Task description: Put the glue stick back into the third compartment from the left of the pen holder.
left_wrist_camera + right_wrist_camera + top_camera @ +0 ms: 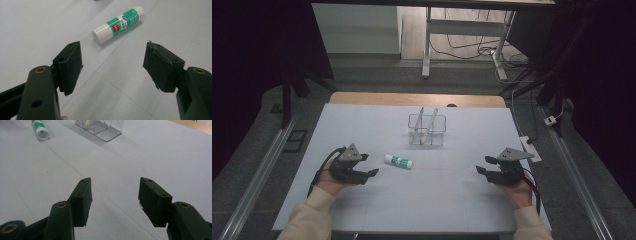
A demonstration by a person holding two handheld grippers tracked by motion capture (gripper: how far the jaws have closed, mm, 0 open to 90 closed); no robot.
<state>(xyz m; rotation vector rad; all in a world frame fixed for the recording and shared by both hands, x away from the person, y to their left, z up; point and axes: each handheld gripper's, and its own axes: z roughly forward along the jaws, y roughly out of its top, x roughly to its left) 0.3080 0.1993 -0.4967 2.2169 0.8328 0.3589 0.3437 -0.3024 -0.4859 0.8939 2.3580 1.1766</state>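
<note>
A white glue stick with a green label (398, 161) lies on its side on the white table sheet (422, 200), left of centre. My left gripper (368, 165) hovers just to its left, open and empty; in the left gripper view the glue stick (118, 23) lies a short way beyond the wide-apart jaws of the gripper (113, 65). My right gripper (484, 165) sits near the right side of the table, open with nothing between its jaws (115, 200). The glue stick's cap end (41, 131) shows far off at the upper left of the right gripper view.
A clear plastic organiser (427, 129) with compartments stands behind the glue stick, holding two white sticks that lean upright. Its base (103, 131) appears in the right gripper view. The wooden table edge (417, 98) lies beyond; a power strip (531, 148) hangs at the right edge.
</note>
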